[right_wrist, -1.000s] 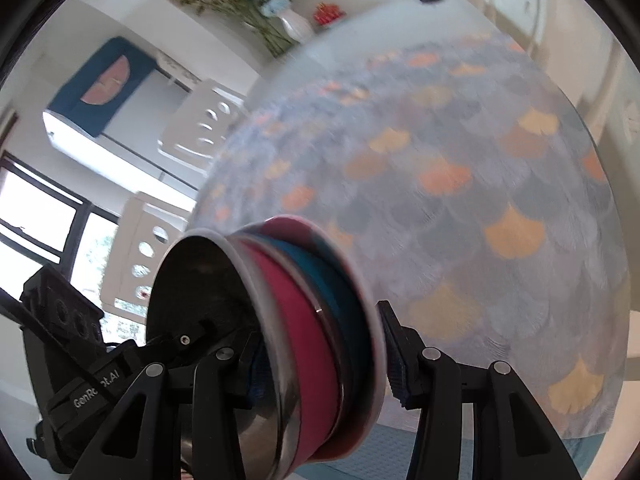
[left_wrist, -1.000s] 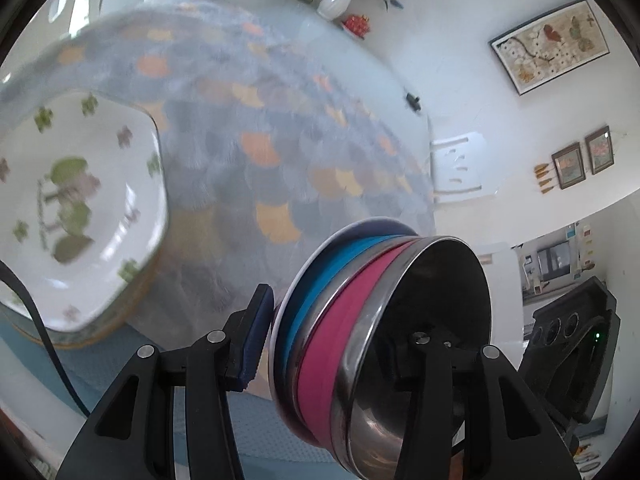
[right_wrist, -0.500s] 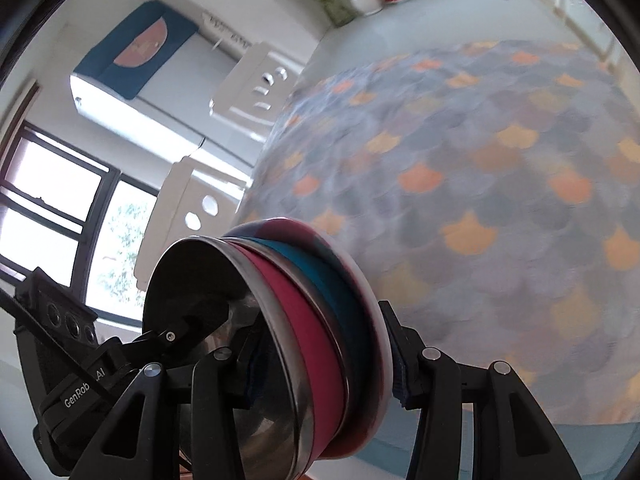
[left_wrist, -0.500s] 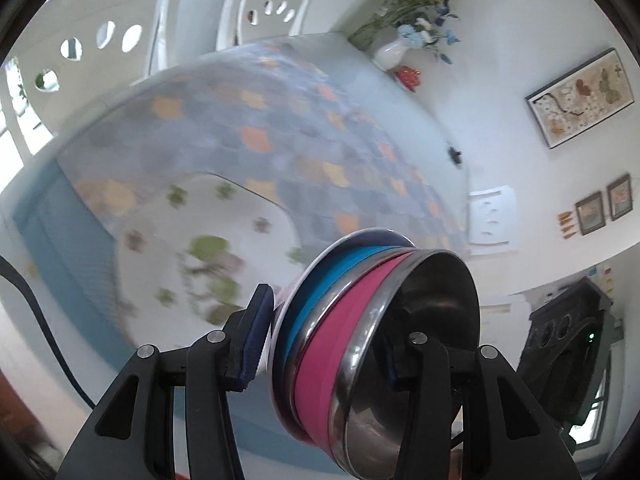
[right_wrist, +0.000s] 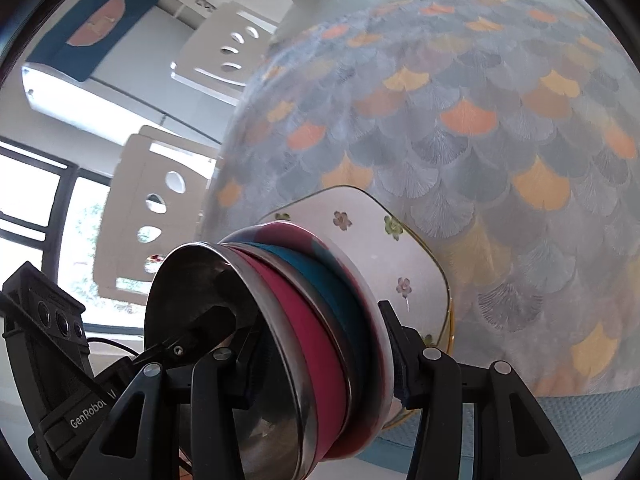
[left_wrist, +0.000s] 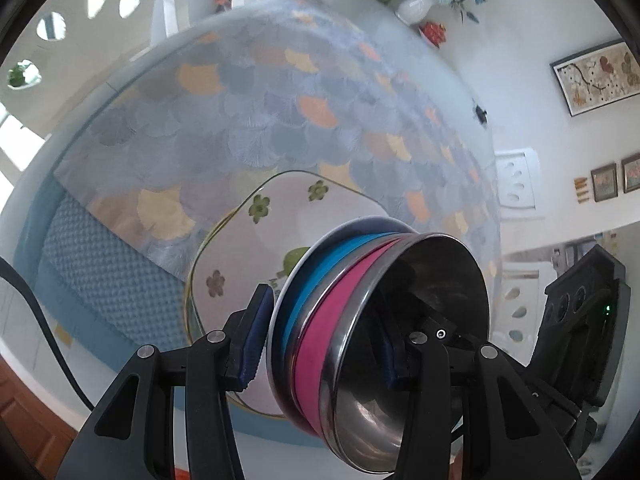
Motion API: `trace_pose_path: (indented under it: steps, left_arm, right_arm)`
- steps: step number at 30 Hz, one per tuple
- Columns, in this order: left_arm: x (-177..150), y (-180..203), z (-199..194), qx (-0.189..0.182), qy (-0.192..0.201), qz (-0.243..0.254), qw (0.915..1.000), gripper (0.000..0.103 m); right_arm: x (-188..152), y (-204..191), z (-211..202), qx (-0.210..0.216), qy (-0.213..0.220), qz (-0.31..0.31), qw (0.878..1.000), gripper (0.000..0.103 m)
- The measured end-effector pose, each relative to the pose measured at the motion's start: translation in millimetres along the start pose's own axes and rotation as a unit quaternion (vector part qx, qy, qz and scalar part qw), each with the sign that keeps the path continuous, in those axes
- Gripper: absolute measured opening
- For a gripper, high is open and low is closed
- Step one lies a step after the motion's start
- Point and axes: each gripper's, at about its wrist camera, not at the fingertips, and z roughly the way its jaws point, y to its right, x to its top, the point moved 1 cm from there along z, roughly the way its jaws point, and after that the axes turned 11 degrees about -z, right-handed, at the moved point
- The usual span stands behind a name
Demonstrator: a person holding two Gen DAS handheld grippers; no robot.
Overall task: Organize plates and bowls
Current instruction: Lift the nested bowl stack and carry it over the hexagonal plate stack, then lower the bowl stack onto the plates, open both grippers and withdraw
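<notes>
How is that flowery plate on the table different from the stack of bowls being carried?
The flowery plate is white, squarish with rounded corners and a thin gold rim; the stack of bowls is round, steel with pink and blue bands. The plate lies flat on the tablecloth, untouched; the stack is tipped on edge, clamped between the left gripper and right gripper. Both are tableware.

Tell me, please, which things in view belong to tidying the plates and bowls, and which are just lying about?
Part of the job: stacked bowls, held by the left gripper and right gripper; flowered plate on the table.

Just about: flower vase, white chairs, framed pictures, tablecloth.
</notes>
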Motion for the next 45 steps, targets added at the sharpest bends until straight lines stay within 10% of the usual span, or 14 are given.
trace_pose_path:
  steps: [14,22,29,33,38,42,45]
  left_arm:
    - [19,-3,11,-0.029,-0.042,0.043,0.9978,0.042]
    - [14,5,-30,-0.024,0.016,0.128,0.9914,0.045]
    - [-11,33,-95,0.042,0.161,0.232,0.9585,0.045]
    - [-26,44,-127,0.026,0.225,0.256,0.9396,0.059]
    - [-50,47,-146,0.048,0.295,0.295,0.9075,0.073]
    - [-58,39,-151,0.054,0.281,0.274,0.9184,0.076]
    - [-62,34,-163,0.056,0.281,0.258,0.9228,0.076]
  right_arm:
    - [5,2,19,-0.037,-0.008,0.047,0.998,0.049]
    - [1,-5,-38,-0.085,0.058,0.023,0.994,0.05]
    - [-40,-62,-89,-0.152,0.133,0.016,0.979,0.055]
    - [-62,-96,-111,-0.257,0.184,-0.019,0.948,0.056]
    - [-82,-129,-139,-0.343,0.237,-0.068,0.907,0.094]
    - [-90,-144,-142,-0.35,0.216,-0.124,0.903,0.094]
    - [-85,-135,-146,-0.296,0.191,-0.095,0.931,0.094]
